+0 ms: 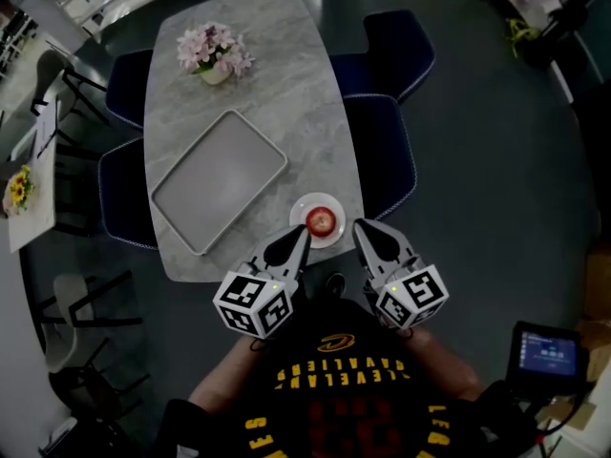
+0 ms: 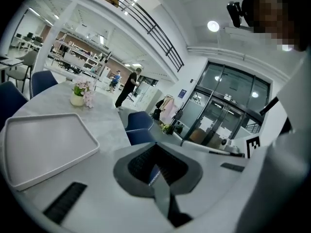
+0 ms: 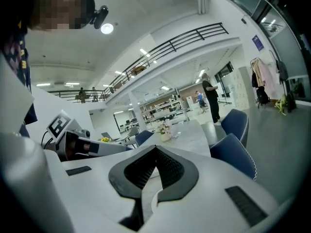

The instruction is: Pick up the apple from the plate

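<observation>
A red apple (image 1: 322, 220) lies on a small white plate (image 1: 304, 207) at the near edge of the grey marble table (image 1: 286, 84). My left gripper (image 1: 300, 233) hovers just left of the plate, its tip close to the plate's near-left rim, jaws shut and empty. My right gripper (image 1: 360, 226) hangs just right of the plate, past the table edge, also shut with nothing held. In the left gripper view (image 2: 155, 145) and the right gripper view (image 3: 156, 148) the dark pads meet at the tip. Neither gripper view shows the apple.
A large grey tray (image 1: 218, 179) lies empty on the table left of the plate, also seen as tray (image 2: 43, 149). A vase of pink flowers (image 1: 215, 53) stands at the far end. Blue chairs (image 1: 382, 151) line the table's right side, others the left.
</observation>
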{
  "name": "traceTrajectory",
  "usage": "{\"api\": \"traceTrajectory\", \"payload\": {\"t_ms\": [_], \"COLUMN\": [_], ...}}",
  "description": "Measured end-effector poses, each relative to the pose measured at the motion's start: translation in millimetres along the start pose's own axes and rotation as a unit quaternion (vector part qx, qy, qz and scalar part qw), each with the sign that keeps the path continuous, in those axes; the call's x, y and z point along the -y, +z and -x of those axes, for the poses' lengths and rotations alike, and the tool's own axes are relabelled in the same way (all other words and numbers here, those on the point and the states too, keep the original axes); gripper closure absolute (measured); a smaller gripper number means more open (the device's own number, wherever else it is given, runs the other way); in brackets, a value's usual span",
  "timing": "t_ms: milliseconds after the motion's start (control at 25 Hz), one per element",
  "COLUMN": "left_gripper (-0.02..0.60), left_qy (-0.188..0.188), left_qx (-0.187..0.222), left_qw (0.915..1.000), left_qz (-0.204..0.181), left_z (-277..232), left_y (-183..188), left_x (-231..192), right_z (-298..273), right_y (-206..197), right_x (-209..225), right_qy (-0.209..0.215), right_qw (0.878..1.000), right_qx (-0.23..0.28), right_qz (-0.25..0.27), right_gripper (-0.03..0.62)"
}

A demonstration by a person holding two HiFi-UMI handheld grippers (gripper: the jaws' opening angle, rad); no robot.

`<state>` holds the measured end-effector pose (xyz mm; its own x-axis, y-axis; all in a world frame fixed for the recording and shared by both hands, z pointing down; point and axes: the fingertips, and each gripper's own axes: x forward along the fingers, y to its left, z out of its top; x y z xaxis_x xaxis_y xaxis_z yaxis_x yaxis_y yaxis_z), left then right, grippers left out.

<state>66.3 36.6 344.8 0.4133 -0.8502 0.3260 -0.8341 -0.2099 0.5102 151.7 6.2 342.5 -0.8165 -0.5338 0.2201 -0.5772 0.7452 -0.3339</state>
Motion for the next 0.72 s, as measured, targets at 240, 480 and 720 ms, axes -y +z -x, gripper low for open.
{"api": "traceTrajectory", "payload": {"t_ms": [240, 480, 720], "left_gripper": [0.580, 0.580, 0.580], "left_qy": [-0.005, -0.007, -0.001], "left_qx": [0.052, 0.075, 0.081], "left_qw": [0.9978, 0.9954, 0.9928], "left_qz": [-0.041, -0.060, -0.088], "left_z": [17.7, 22.6, 31.7], "left_y": [19.7, 16.6, 14.4], "left_x": [33.3, 54.8, 70.9], "right_z": [20.5, 36.7, 51.1], "right_y": [19.9, 28.3, 36.4], "right_x": [-16.0, -26.2, -32.6], "right_qy": [0.011, 0.015, 0.018], "right_qw": [0.998, 0.995, 0.992], "right_qx": [0.024, 0.052, 0.067], "right_qz": [0.050, 0.079, 0.102], "right_gripper": [0.589, 0.589, 0.589]}}
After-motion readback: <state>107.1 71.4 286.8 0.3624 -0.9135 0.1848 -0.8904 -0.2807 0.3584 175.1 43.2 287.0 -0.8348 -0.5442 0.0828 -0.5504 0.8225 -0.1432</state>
